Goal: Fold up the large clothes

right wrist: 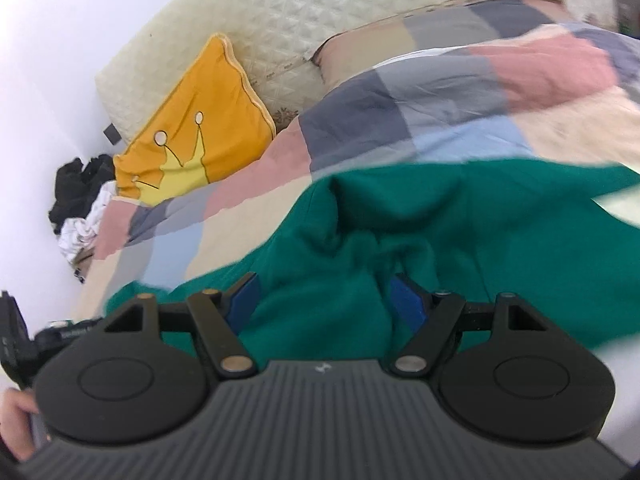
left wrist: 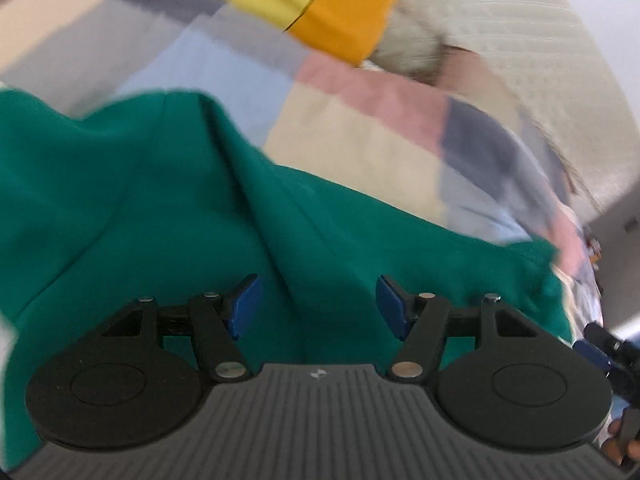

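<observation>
A large green garment point(left wrist: 160, 208) lies rumpled on a patchwork bedspread point(left wrist: 360, 132). My left gripper point(left wrist: 319, 306) hovers over it, its blue pads wide apart and nothing between them, so it is open. In the right wrist view the same green garment point(right wrist: 480, 248) bunches up into a ridge that runs between the fingers of my right gripper point(right wrist: 324, 302). Cloth overlaps the right blue pad point(right wrist: 406, 304), but the jaws stand wide and do not pinch it. Both views are blurred by motion.
A yellow cushion point(right wrist: 192, 128) with a crown drawing leans on the cream quilted headboard point(right wrist: 280, 12). Black and white clothes point(right wrist: 80, 200) are piled at the bed's far left by the wall. The bedspread point(right wrist: 400, 120) is bare beyond the garment. A hand point(right wrist: 16, 404) shows at the left edge.
</observation>
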Available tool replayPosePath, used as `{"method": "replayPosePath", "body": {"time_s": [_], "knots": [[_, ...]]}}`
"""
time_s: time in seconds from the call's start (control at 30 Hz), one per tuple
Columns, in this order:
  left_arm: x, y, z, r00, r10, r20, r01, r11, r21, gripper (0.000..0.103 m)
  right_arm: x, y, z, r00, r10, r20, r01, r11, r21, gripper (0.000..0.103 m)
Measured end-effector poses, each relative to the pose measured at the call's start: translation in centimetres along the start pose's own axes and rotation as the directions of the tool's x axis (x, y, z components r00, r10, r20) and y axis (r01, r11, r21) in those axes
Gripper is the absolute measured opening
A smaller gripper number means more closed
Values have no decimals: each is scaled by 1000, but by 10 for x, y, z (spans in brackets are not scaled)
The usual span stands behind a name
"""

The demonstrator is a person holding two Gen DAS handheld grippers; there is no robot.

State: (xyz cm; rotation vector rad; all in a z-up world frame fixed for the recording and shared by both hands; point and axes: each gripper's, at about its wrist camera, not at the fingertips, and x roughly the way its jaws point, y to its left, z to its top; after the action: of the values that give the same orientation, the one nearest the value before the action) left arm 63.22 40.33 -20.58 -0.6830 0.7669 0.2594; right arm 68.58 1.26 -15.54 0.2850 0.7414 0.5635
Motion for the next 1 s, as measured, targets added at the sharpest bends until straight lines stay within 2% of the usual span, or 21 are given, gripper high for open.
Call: {"method": "replayPosePath", "body": {"time_s": [0.1,0.23,0.37,0.43,0.53,0.6,0.7,0.77,0.87,0.97,1.0], "knots": [[43,21,14,999,-49,-16,49,998,-34,72,53,-4,15,1000,16,-16,-18,994,-111,74],[64,28,29,993,-119,-10,119,993,-25,75,101,-15,25,996,14,-86,-30,982,-189,74],[71,37,40,985,-171,-7,169,979,-113,73,106,-35,31,992,69,-101,-84,984,-156,75],[74,38,44,985,-175,-12,171,973,-153,72,103,-42,29,989,84,-120,-100,985,-143,77],[81,34,50,985,-173,-23,168,974,-151,55,94,-48,22,985,124,-117,-133,989,-67,78],[84,31,52,990,-139,-27,134,982,-136,26,86,-43,14,982,154,-112,-161,985,-57,78],[84,33,57,990,-137,-24,133,981,-140,11,78,-33,2,989,103,-103,-113,988,-101,77],[79,32,60,990,-141,-2,139,982,-124,8,75,-32,-6,989,95,-111,-105,990,-93,77],[61,22,62,989,-137,52,139,989,-53,7,77,-26,-19,982,45,-181,-66,992,-112,77],[43,12,68,986,-137,94,141,990,-29,7,73,-15,-31,977,26,-210,-53,991,-123,78],[39,8,71,987,-125,102,127,992,-19,7,73,-10,-34,973,19,-231,-50,990,-129,72]]}}
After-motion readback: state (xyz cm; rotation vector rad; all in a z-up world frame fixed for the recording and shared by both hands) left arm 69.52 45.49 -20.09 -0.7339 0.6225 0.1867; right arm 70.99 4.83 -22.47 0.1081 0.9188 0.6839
